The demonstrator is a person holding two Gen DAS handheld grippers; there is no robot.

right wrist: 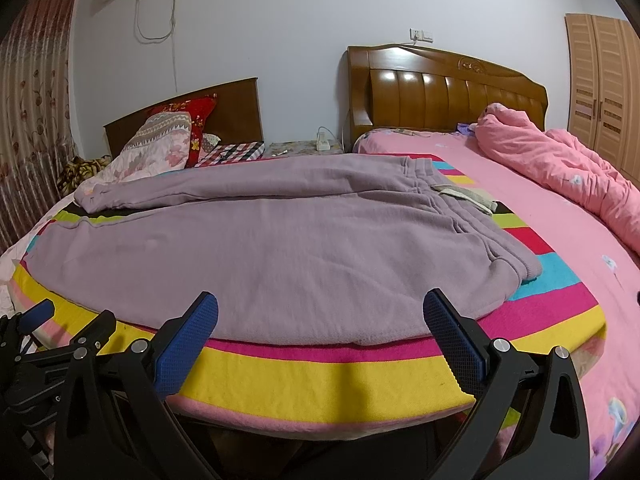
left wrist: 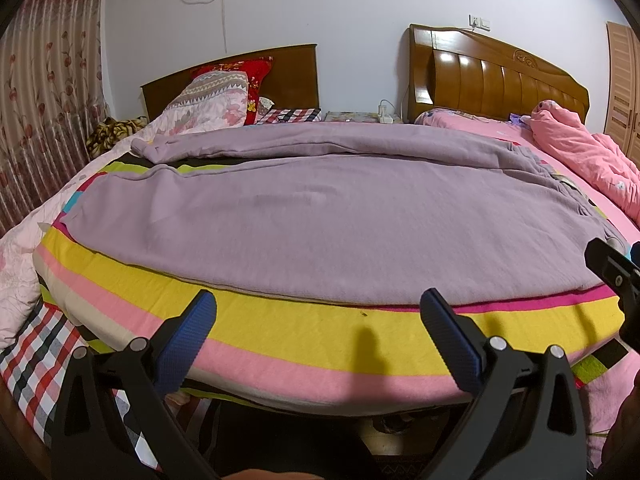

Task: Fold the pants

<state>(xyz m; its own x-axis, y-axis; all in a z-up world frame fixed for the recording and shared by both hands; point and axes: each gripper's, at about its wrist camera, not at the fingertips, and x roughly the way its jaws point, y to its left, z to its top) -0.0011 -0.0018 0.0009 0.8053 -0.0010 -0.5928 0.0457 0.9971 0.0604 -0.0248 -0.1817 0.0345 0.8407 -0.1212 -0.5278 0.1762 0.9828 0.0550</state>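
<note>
Lilac sweatpants (left wrist: 312, 216) lie spread flat on a striped blanket (left wrist: 320, 336) on the bed, waistband to the right (right wrist: 472, 208), leg cuffs to the far left (right wrist: 96, 200). One leg lies behind the other. My left gripper (left wrist: 318, 312) is open and empty, just short of the pants' near edge on the left part. My right gripper (right wrist: 320, 312) is open and empty, over the near edge close to the waistband end. The right gripper shows at the right edge of the left wrist view (left wrist: 612, 268); the left gripper shows at the lower left of the right wrist view (right wrist: 40, 316).
A pink quilt (right wrist: 560, 176) is bunched on the pink sheet at the right. Pillows (right wrist: 168, 144) lie by the far left headboard. A bedside table with a charger (right wrist: 322, 145) stands between the two headboards. A curtain (left wrist: 44, 112) hangs at the left.
</note>
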